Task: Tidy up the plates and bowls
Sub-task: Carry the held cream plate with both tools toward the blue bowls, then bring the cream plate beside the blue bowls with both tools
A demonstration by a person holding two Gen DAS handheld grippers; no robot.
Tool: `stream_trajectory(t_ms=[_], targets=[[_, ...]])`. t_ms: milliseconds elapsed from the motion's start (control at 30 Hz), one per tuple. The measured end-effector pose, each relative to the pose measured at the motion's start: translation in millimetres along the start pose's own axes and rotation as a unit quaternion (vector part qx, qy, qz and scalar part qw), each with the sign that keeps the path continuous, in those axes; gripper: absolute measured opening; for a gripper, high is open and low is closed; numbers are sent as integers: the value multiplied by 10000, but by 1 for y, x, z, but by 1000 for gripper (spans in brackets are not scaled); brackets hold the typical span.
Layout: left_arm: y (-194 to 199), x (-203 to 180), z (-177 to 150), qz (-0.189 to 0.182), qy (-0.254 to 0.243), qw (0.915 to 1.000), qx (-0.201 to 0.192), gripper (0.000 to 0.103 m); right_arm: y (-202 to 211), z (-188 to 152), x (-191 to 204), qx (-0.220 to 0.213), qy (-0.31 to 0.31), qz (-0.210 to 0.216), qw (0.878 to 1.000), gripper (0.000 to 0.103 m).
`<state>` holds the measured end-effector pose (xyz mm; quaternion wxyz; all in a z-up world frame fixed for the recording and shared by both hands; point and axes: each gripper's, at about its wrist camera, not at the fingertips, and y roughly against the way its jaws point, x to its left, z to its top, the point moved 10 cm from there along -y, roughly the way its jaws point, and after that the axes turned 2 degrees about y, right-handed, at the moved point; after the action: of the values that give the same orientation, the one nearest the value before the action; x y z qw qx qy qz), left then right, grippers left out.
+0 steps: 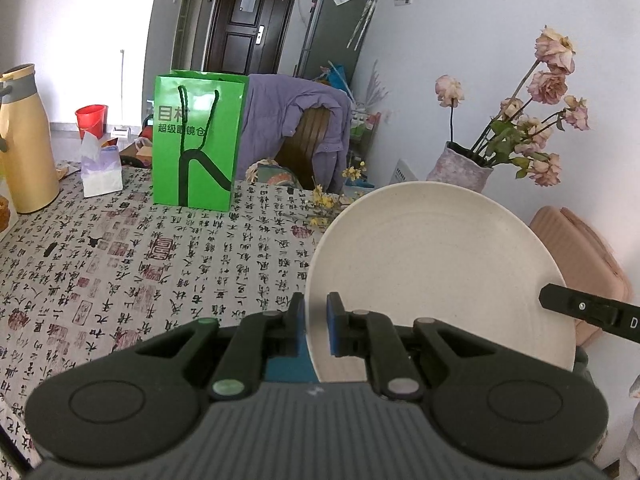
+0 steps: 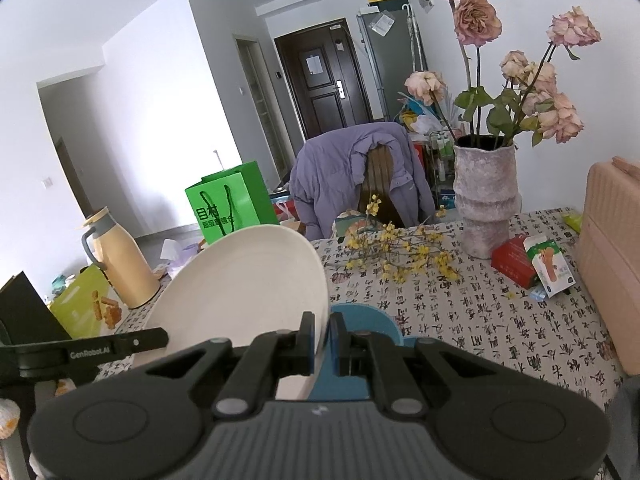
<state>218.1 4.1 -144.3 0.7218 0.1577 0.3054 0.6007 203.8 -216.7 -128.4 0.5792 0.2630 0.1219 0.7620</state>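
- Our left gripper (image 1: 316, 330) has its jaws clamped on the near rim of a cream plate (image 1: 432, 264), the blue pads pressing either face of the edge.
- Our right gripper (image 2: 322, 340) has its jaws clamped on the opposite rim of the same plate (image 2: 248, 284), so the plate hangs between both jaws, lifted off the bench (image 1: 120, 264) and tilted up on edge.
- Just under the right jaws we see a blue dish (image 2: 376, 320); whether the plate touches it we cannot tell.
- The plate looks thin, stiff and light, with a smooth matt face. We judge it will not flex, but it could slip or pivot if one pair of jaws loosens.
- The rim is the only sensible place to hold; the flat centre offers nothing to pinch.
- Beyond the right jaws lie yellow flower sprigs (image 2: 394, 254) and a vase of dried roses (image 2: 486, 200), near enough to be knocked.
- Well beyond the left jaws stand a green paper bag (image 1: 196, 140) and, further left, a yellow flask (image 1: 24, 140).
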Motion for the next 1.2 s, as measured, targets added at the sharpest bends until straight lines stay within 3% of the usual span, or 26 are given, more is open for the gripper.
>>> stream_trajectory(t_ms=[1200], targets=[[26,-7,-51,-141,-70,9999,-27,12,35,-50,-3,14,-99,-38,9999,8]])
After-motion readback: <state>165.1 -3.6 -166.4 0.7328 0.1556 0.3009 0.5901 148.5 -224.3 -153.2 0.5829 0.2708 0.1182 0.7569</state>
